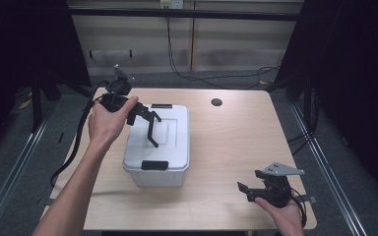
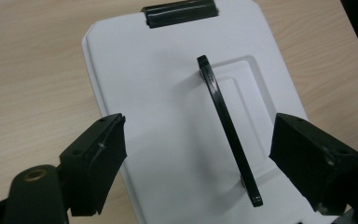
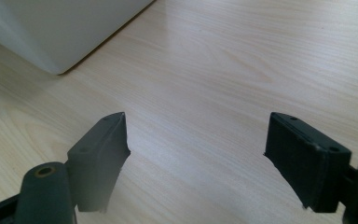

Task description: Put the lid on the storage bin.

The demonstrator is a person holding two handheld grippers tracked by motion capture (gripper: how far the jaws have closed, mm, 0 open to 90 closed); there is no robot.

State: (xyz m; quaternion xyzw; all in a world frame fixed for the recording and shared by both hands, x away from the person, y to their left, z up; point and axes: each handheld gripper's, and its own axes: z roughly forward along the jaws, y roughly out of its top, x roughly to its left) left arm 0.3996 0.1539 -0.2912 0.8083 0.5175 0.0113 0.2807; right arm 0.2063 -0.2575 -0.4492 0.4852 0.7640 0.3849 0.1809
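A white lidded box (image 1: 157,147) stands left of centre on the wooden table (image 1: 236,142). It has a black latch at the near end (image 1: 154,165) and another at the far end (image 1: 161,105). Its thin black handle (image 1: 153,135) stands raised on the lid. My left gripper (image 1: 145,117) hovers open over the far part of the lid. In the left gripper view the handle (image 2: 228,130) rises between the open jaws of my left gripper (image 2: 200,128), closer to the right one, untouched. My right gripper (image 1: 251,181) is open near the table's front right corner and holds nothing.
The right gripper view has my right gripper (image 3: 196,121) low over bare wood, with a corner of the box (image 3: 60,28) at the upper left. A round cable hole (image 1: 216,102) sits at the table's far edge. Dark floor and rails surround the table.
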